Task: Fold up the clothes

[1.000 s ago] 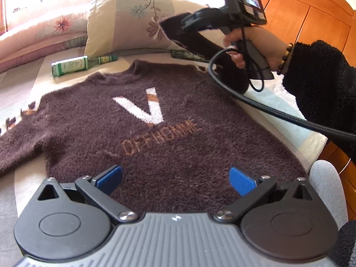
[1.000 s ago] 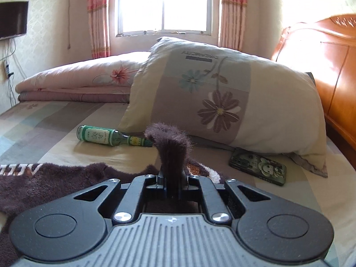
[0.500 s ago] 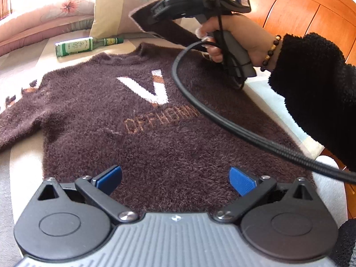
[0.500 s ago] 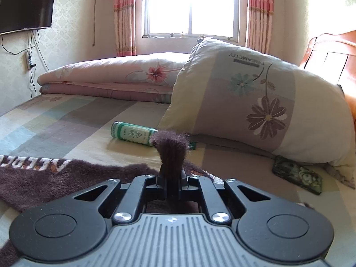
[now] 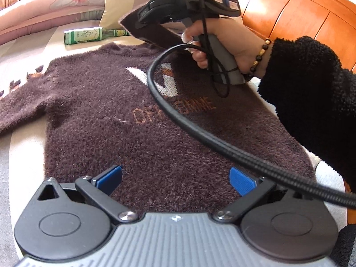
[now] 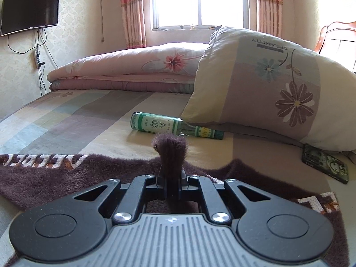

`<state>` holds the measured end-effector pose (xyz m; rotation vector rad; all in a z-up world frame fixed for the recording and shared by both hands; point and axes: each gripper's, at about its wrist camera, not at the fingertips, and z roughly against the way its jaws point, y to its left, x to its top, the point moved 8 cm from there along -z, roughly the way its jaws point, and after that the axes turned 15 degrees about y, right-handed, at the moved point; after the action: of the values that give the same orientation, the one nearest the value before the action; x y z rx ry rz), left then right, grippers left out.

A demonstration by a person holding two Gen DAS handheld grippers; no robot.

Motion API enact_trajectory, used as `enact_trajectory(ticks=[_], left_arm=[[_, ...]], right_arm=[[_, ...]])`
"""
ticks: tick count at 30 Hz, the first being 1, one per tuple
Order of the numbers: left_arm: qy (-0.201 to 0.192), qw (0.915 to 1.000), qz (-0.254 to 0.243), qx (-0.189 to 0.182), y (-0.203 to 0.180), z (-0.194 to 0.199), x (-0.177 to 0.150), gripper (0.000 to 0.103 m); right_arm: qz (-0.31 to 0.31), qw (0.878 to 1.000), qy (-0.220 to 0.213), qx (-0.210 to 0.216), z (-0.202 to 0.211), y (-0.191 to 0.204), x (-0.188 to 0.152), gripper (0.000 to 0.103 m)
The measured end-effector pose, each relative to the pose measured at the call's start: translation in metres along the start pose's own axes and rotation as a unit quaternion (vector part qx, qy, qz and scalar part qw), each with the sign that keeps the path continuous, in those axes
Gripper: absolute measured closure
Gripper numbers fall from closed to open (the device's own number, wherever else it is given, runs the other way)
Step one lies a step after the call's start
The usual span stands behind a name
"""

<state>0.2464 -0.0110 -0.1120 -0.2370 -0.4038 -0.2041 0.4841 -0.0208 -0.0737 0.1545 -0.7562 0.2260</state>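
Observation:
A fuzzy dark brown sweater with a white V and orange lettering lies flat on the bed, front up. My left gripper is open with blue pads, just above the sweater's hem. My right gripper is shut on the sweater's right sleeve, whose cuff sticks up between the fingers. In the left wrist view the right gripper holds that sleeve lifted over the collar area. The sweater's left sleeve stretches out to the left.
A green glass bottle lies on the bed beyond the collar, beside a floral pillow. A phone lies at the right. A folded pink quilt is behind. The wooden headboard stands on the right. A black cable crosses the sweater.
My right gripper has carried the sleeve leftward across the sweater's chest, toward the collar. My left gripper has stayed open at the hem.

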Motion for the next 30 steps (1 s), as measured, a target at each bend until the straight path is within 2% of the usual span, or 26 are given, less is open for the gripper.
enact_trajectory(ticks=[8,11,18,21,22,24,27,30], left_arm=[[0.003,0.9999,0.011,-0.001,0.007,-0.002,-0.004,0.001],[0.004,0.9999,0.015,-0.001,0.009,-0.003,-0.005,0.001],[0.009,0.9997,0.023,0.002,0.013,-0.005,-0.009,0.001],[0.011,0.9995,0.027,0.005,0.014,-0.005,-0.010,0.001],[0.012,0.9995,0.027,0.006,0.013,-0.005,-0.011,0.001],[0.012,0.9995,0.026,0.009,0.012,-0.004,-0.011,0.001],[0.011,0.9996,0.023,0.012,0.009,-0.002,-0.011,0.001],[0.008,0.9998,0.016,0.011,0.004,0.001,-0.012,0.001]], right_arm=[[-0.038,0.999,-0.007,0.010,-0.009,-0.002,0.013,0.093],[-0.037,0.999,-0.003,0.001,-0.017,0.002,0.013,0.093],[-0.041,0.998,0.035,0.028,-0.044,0.015,-0.002,0.091],[-0.049,0.995,0.057,0.068,-0.047,0.020,-0.008,0.082],[-0.052,0.993,0.061,0.086,-0.046,0.022,-0.009,0.072],[-0.048,0.991,0.060,0.108,-0.038,0.029,-0.008,0.060],[-0.022,0.992,0.054,0.110,-0.020,0.036,-0.005,0.059],[-0.001,0.995,0.041,0.090,0.004,0.022,-0.007,0.059]])
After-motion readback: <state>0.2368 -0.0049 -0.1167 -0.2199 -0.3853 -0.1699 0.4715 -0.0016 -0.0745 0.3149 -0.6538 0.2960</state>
